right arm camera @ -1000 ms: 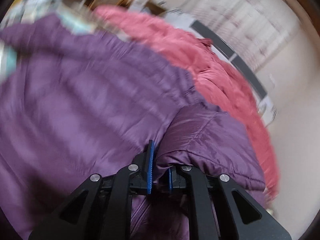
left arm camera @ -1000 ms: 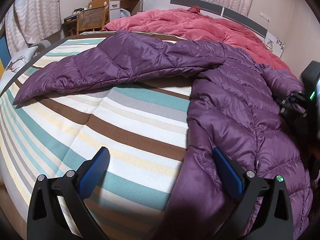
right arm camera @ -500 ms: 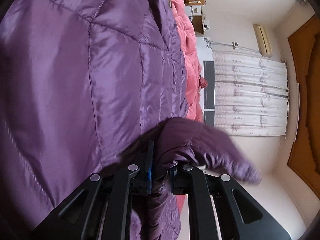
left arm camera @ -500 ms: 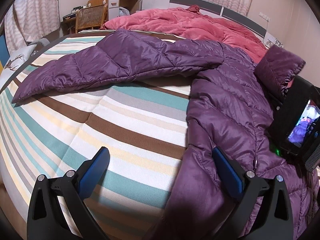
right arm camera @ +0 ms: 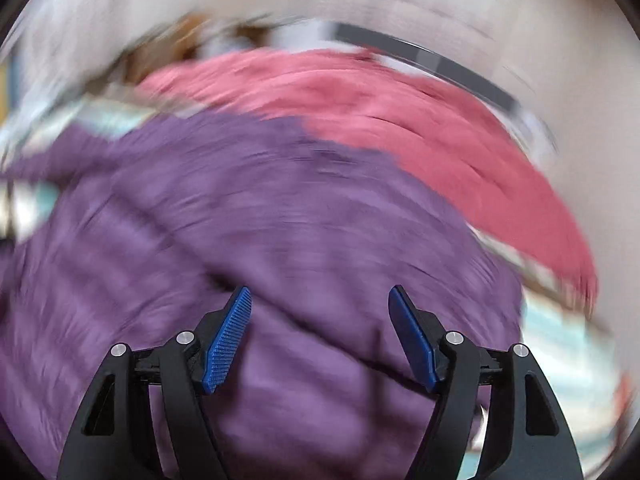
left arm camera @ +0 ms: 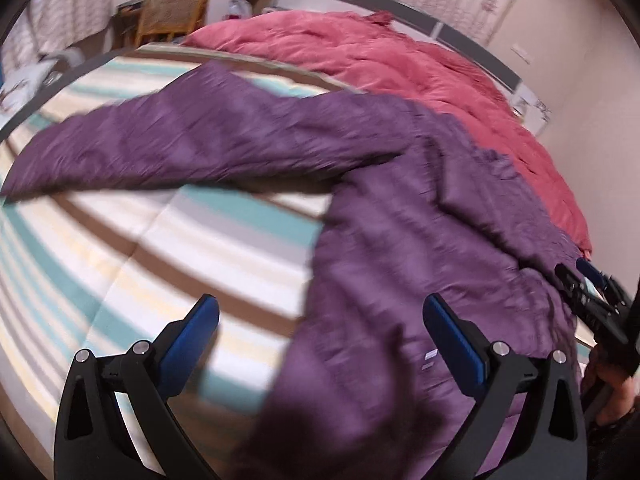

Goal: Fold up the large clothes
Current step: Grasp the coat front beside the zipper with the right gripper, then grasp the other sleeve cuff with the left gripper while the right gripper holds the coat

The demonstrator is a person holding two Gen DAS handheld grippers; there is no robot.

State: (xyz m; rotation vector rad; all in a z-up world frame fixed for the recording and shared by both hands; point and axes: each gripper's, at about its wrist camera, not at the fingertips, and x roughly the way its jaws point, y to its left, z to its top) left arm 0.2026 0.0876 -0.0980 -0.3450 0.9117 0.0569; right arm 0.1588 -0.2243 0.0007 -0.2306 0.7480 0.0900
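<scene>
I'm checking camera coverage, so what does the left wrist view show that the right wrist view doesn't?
Only the left wrist view: the jacket's long outstretched sleeve across the striped bedsheet, a wooden chair, and the right gripper at the jacket's edge. Only the right wrist view: that gripper's blue pads open, nothing between them. Both: the purple quilted down jacket and the pink quilt.

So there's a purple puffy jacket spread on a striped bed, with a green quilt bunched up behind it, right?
Nearly. The purple jacket does lie on the striped bed, but the quilt bunched behind it is pink-red, not green. The left wrist view shows this clearly.
</scene>
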